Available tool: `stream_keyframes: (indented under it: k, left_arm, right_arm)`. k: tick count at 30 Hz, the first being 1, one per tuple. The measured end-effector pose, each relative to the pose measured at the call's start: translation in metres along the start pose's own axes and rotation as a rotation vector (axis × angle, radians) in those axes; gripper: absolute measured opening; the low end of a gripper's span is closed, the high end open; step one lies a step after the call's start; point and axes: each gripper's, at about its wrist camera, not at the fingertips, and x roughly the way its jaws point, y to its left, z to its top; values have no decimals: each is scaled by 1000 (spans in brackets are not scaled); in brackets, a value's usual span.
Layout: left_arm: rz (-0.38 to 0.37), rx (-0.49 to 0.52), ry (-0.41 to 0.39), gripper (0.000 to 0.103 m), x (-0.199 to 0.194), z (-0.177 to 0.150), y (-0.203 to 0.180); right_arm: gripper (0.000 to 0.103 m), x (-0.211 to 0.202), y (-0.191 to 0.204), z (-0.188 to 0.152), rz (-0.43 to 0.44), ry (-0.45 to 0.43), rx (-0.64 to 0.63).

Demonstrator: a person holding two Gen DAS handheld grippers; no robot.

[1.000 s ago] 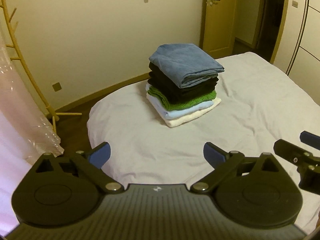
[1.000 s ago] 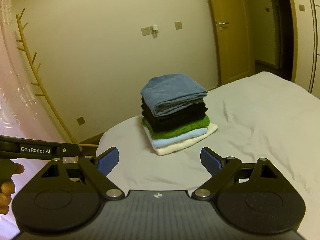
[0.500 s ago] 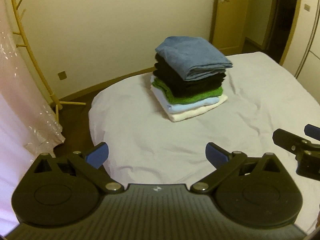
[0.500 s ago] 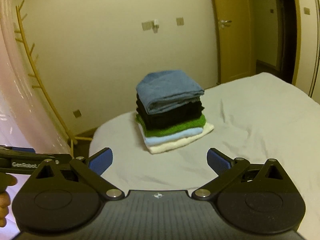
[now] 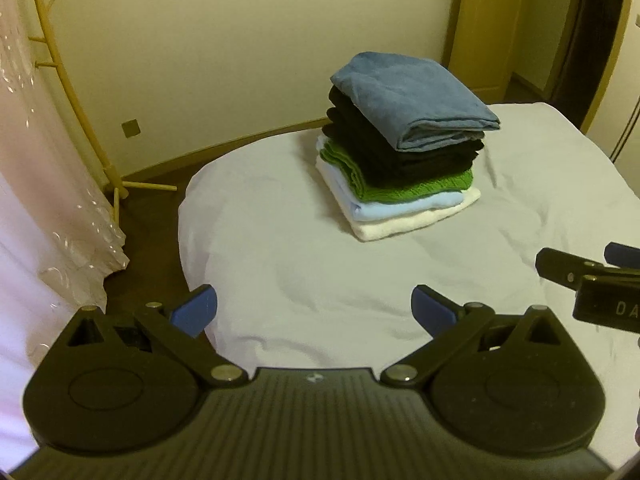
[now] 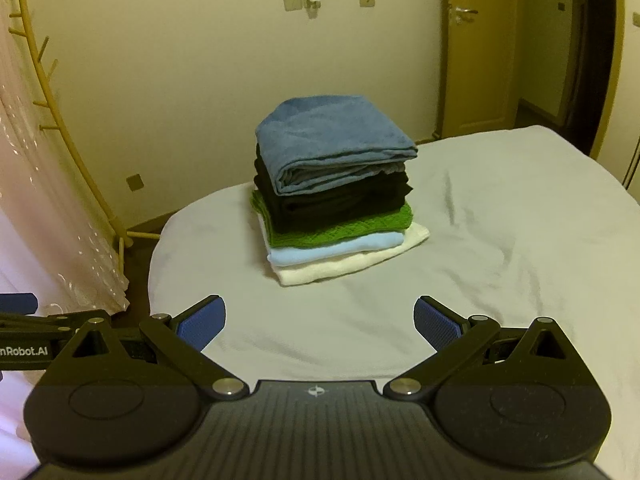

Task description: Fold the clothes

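A stack of folded clothes [image 5: 404,148] sits on the white bed [image 5: 280,264]: blue-grey on top, then black, green, light blue and white. It also shows in the right wrist view [image 6: 332,200]. My left gripper [image 5: 314,308] is open and empty, low over the bed's near part, well short of the stack. My right gripper [image 6: 320,322] is open and empty, also short of the stack. The right gripper's side shows at the right edge of the left wrist view [image 5: 588,276].
A wooden coat rack [image 5: 72,92] with a plastic-covered pale garment [image 5: 44,216] stands left of the bed. Dark floor [image 5: 152,232] lies between them. A wall and a wooden door [image 6: 476,52] are behind the bed.
Both grippers have drawn back and shifted a little; the stack now sits further right in the left wrist view. Both stay open. The stack has not moved.
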Motion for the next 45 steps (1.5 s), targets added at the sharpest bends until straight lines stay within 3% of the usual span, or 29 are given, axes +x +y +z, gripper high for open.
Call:
stream_keyframes:
  k: [20, 45]
  left_arm:
    - [20, 70, 86, 102, 86, 35, -21]
    - [-7, 71, 129, 102, 126, 53, -39]
  right_arm:
    - [103, 83, -15, 28, -13, 108, 14]
    - [103, 121, -44, 30, -36, 171, 48]
